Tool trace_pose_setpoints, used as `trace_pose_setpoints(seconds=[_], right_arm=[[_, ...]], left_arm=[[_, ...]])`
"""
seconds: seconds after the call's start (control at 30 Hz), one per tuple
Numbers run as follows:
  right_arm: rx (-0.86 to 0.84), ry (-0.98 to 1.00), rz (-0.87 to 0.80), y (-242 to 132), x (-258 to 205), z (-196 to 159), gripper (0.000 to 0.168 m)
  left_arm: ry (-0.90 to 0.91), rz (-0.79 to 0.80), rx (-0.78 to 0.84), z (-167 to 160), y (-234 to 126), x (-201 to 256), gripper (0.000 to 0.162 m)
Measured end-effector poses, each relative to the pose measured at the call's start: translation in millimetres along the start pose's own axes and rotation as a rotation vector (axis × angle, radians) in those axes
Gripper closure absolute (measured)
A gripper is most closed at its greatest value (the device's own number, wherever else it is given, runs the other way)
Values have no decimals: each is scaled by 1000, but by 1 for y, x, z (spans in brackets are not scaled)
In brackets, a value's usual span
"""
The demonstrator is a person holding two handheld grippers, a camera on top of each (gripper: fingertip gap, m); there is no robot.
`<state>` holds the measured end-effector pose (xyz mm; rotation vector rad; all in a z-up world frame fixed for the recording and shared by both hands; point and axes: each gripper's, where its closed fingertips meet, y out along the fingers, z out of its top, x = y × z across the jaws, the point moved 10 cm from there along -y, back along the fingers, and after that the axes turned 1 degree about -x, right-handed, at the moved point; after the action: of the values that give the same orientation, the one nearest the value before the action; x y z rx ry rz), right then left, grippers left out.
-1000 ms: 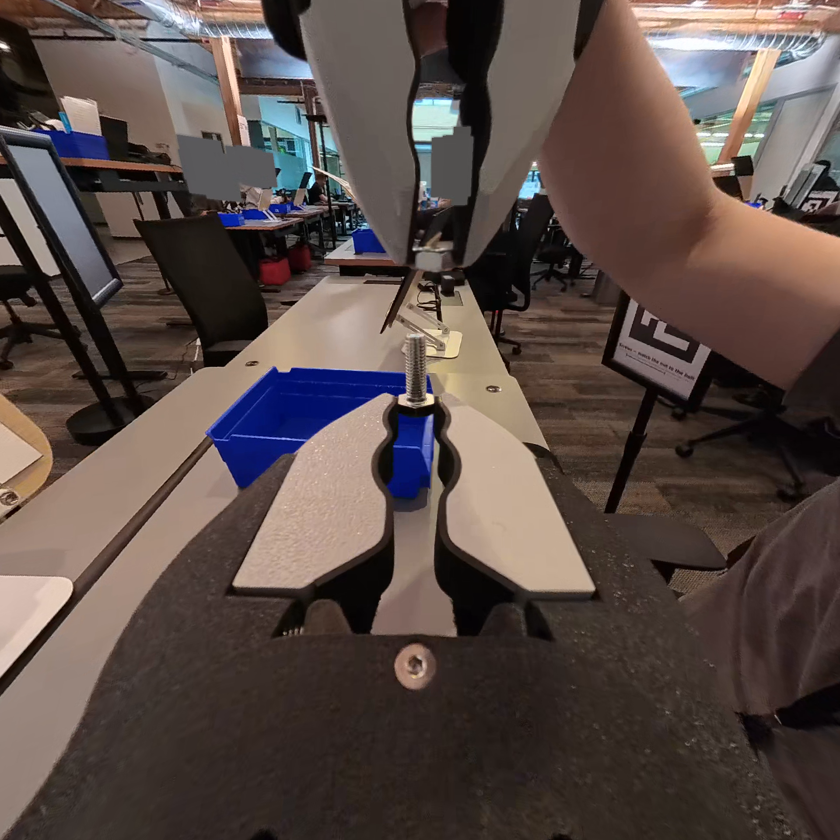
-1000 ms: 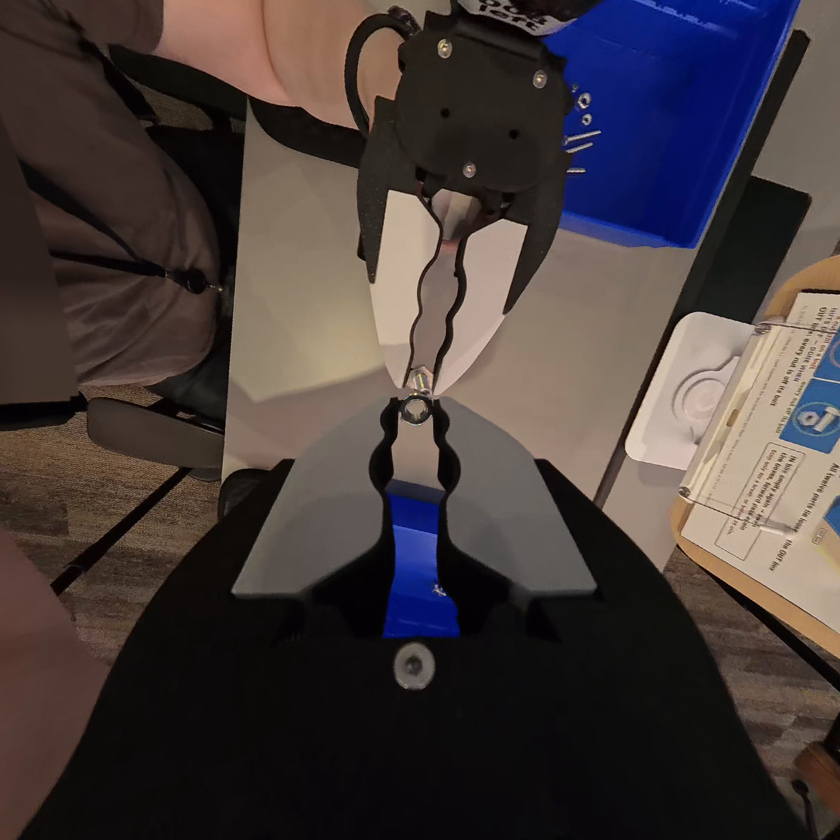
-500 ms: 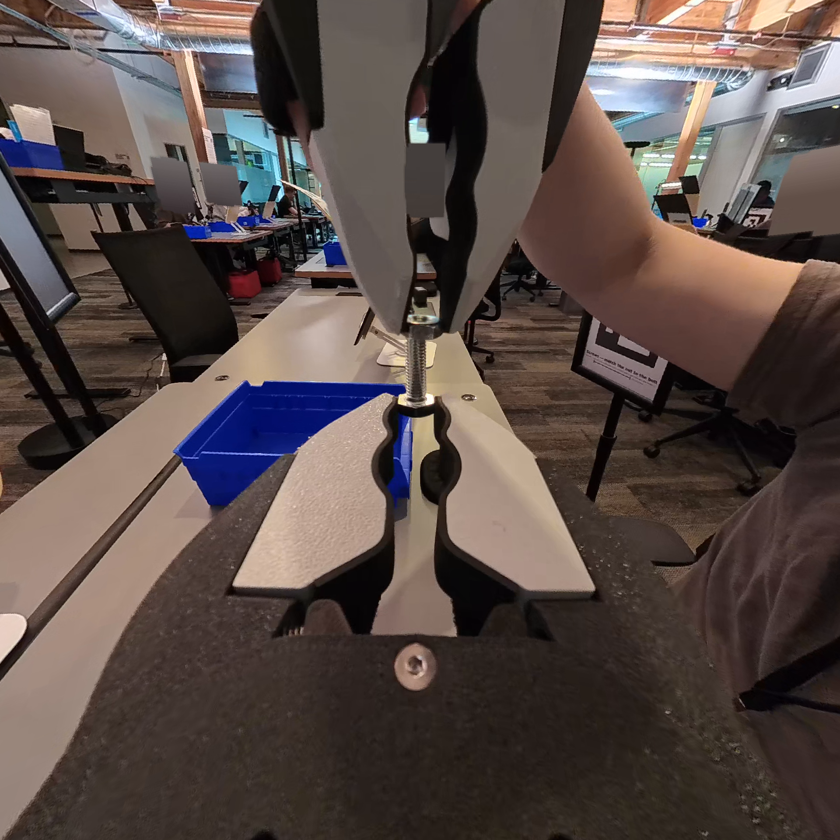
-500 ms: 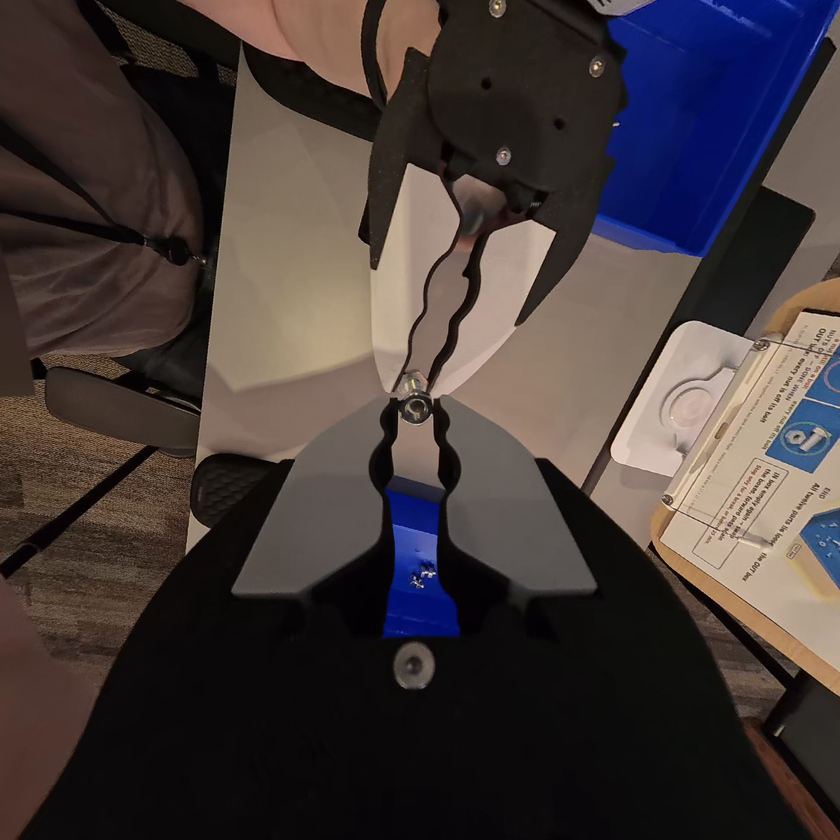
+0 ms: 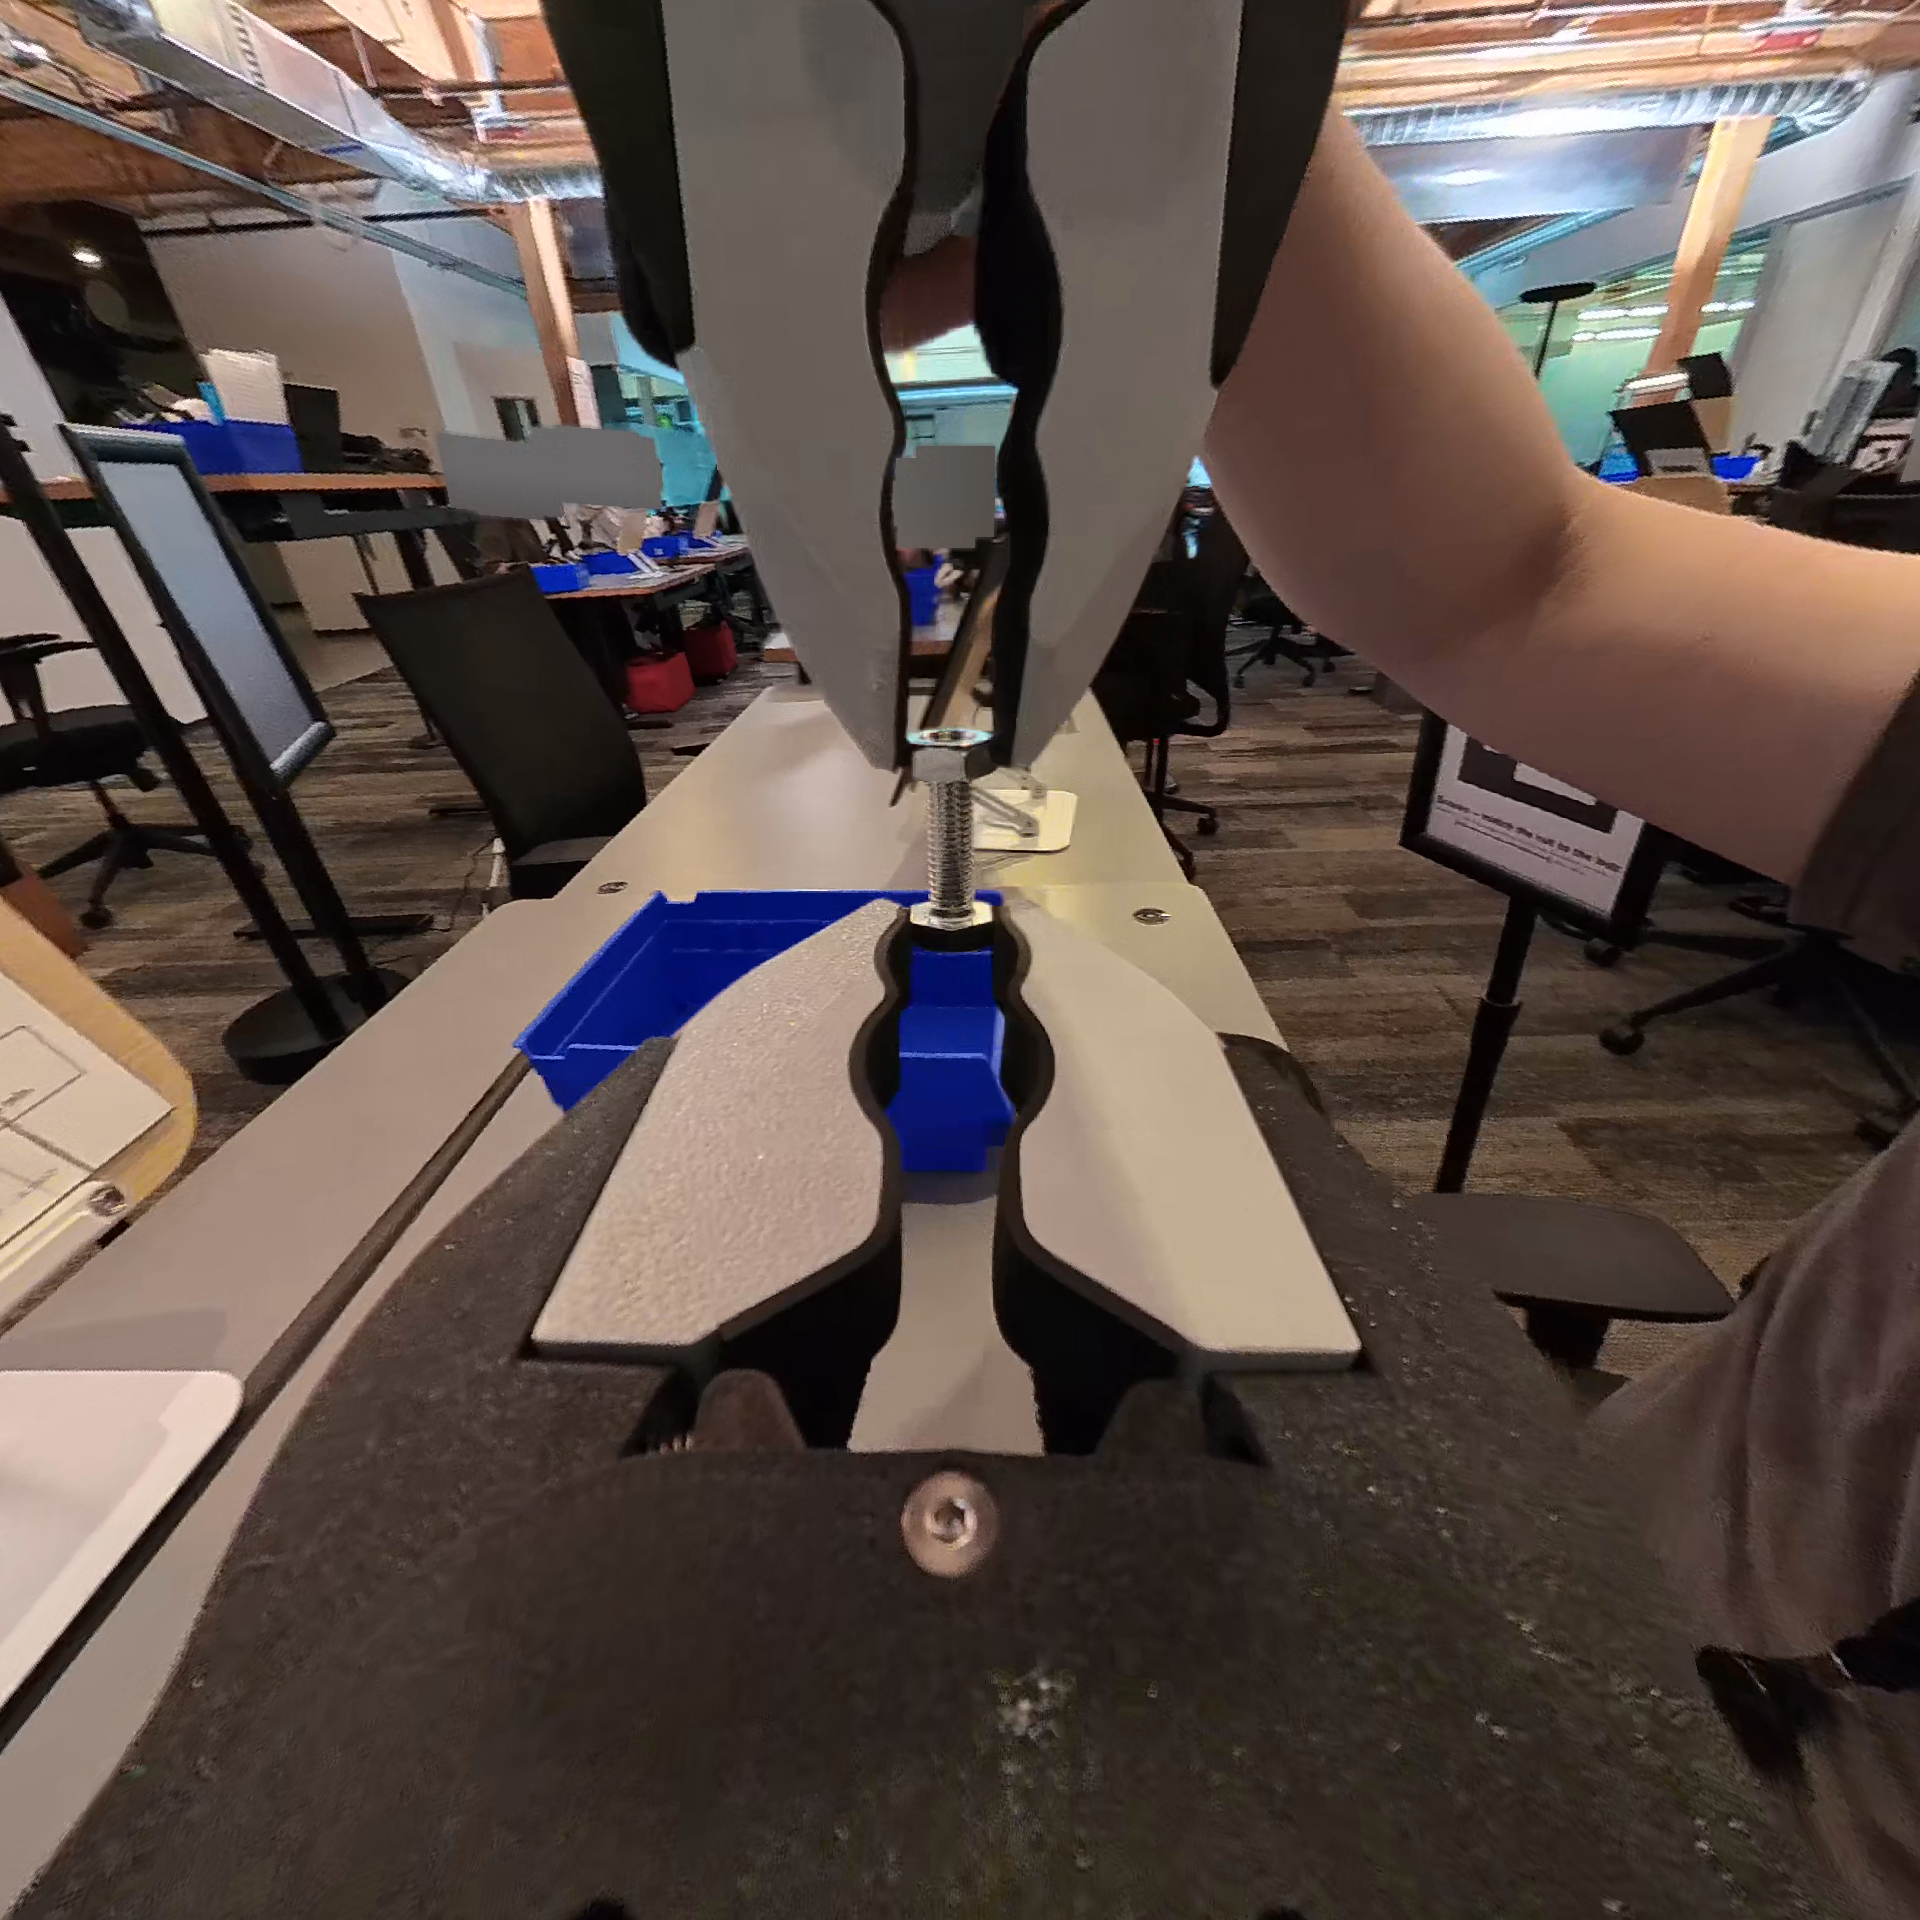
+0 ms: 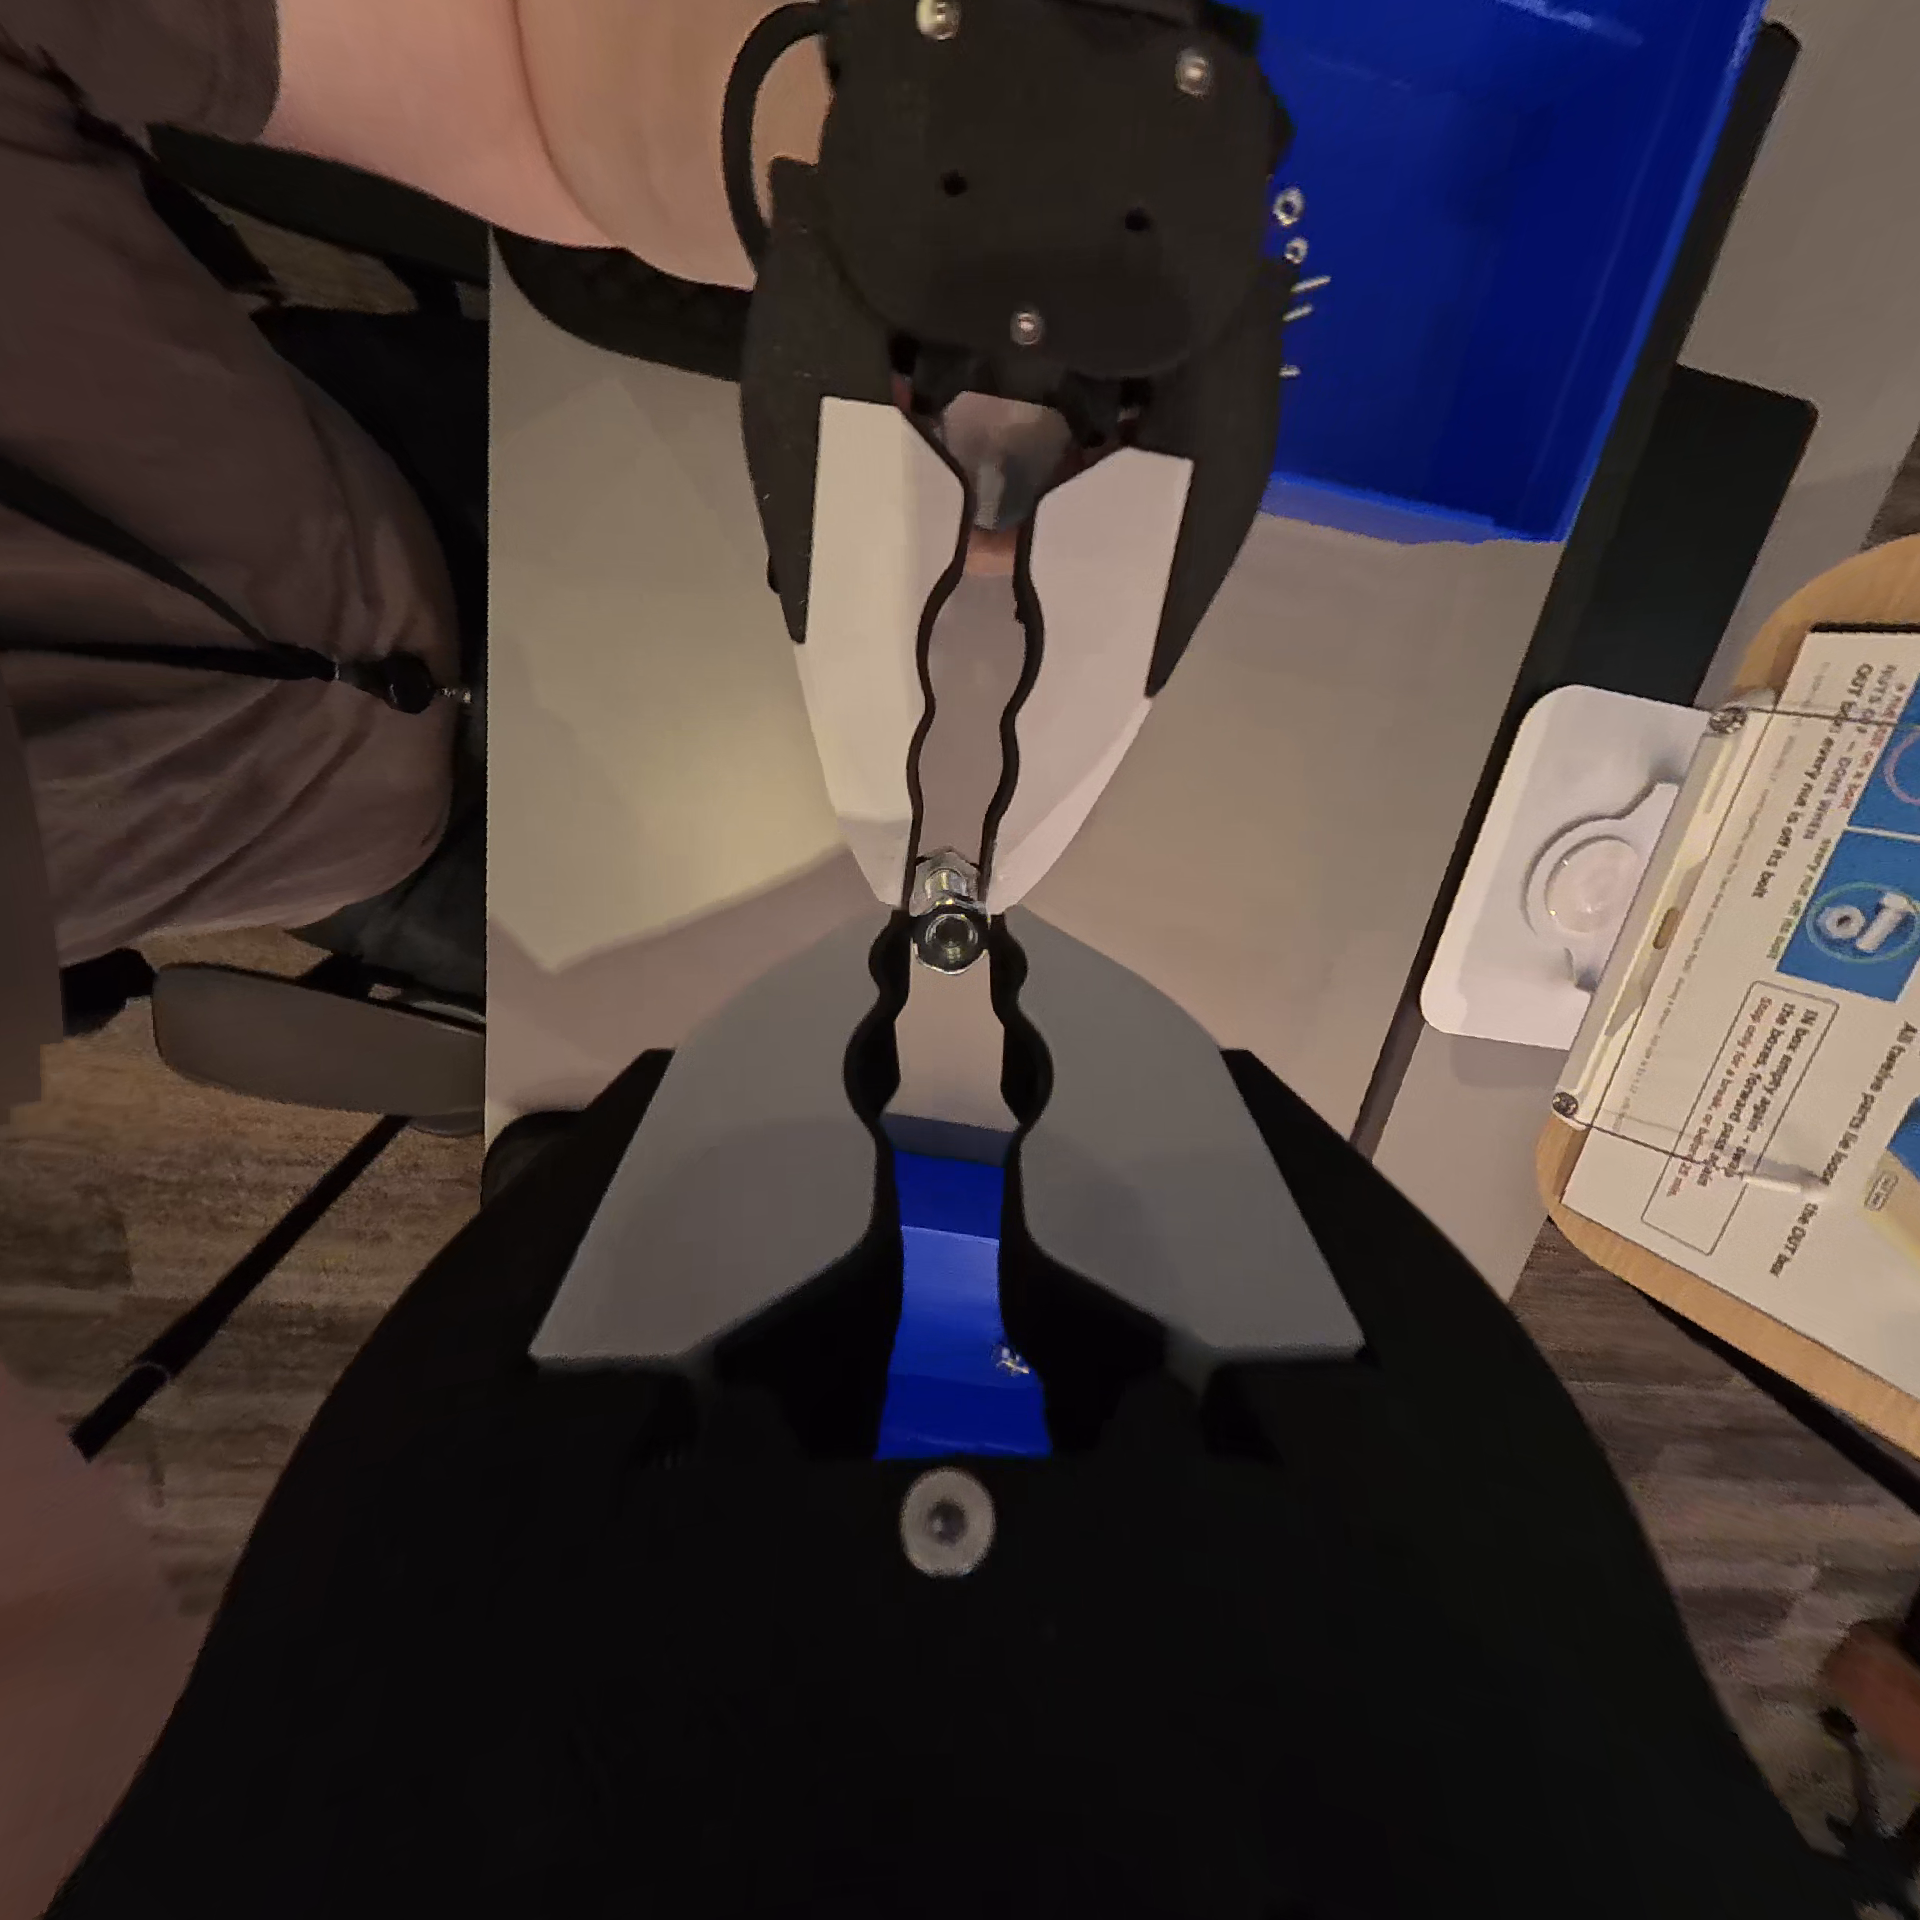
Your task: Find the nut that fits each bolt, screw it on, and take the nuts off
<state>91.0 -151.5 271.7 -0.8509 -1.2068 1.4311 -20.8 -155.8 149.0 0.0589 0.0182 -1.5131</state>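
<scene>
- The left tongs are clenched on the hex head of an upright, threaded silver steel bolt, above the grey tabletop.
- The right tongs, pointing down, pinch a small silver hex nut on the bolt's top end.
- A blue plastic bin sits just behind.

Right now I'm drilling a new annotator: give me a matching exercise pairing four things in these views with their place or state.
1. bolt
2. nut
3. blue bin
4. left hand-held gripper

a. on the table behind the gripper fingers
b. upright, head pinched at the bottom
c. shut on the bolt head
d. at the bolt's top, in the right hand-held gripper

Pairs: 1-b, 2-d, 3-a, 4-c
</scene>
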Motion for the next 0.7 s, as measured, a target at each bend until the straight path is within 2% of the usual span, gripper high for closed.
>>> trace_pose_setpoints(seconds=[0.7], right_arm=[[101,541,-72,2,21,4,153]], left_arm=[[56,250,-25,4,-10,-6,148]])
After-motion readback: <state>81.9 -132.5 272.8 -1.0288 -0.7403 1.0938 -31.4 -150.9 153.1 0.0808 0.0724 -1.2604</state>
